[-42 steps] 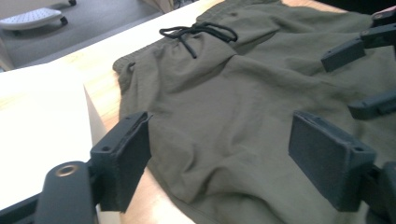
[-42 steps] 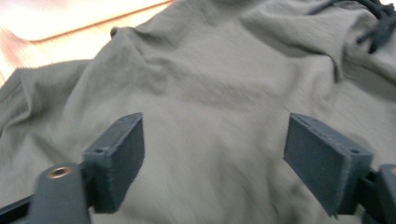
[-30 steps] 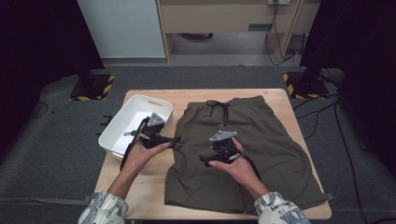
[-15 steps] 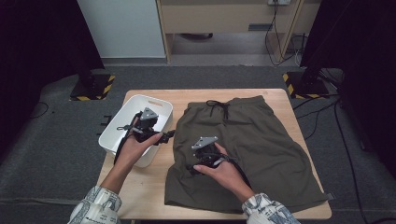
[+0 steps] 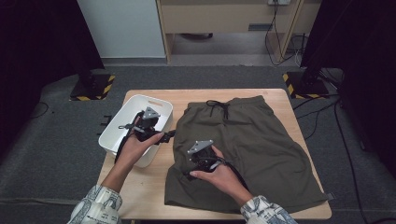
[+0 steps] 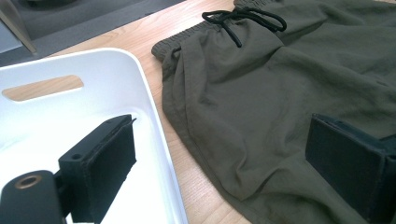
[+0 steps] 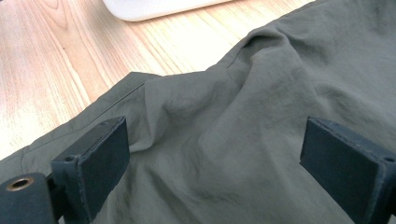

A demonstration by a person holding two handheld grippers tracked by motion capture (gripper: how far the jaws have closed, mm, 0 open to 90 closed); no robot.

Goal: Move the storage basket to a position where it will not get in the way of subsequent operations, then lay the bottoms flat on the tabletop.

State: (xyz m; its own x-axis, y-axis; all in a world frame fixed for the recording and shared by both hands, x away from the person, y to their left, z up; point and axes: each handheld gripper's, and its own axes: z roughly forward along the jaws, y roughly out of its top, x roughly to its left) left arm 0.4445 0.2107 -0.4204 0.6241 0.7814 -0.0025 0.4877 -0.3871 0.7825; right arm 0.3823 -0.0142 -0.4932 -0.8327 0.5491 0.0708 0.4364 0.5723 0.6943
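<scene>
Right gripper sits low over the olive shorts, near their left leg edge, and I see its jaws spread wide; they have just been opening a little further, with only loose cloth beneath the gap and nothing pinched between the pads. In the right gripper view a raised fold of the fabric runs up between the two black jaws, and I cannot tell whether the pads touch it. My left gripper is held at the near right corner of the white bin, its jaws also wide apart and holding nothing; in the left gripper view one jaw stands over the bin's inside and the other over the shorts' left side.

The shorts lie spread flat on the right half of the wooden table, waistband toward the far edge, with the black drawstring knotted at the waist. The bin stands just beside the shorts on the table's left part, overhanging the left edge slightly.
</scene>
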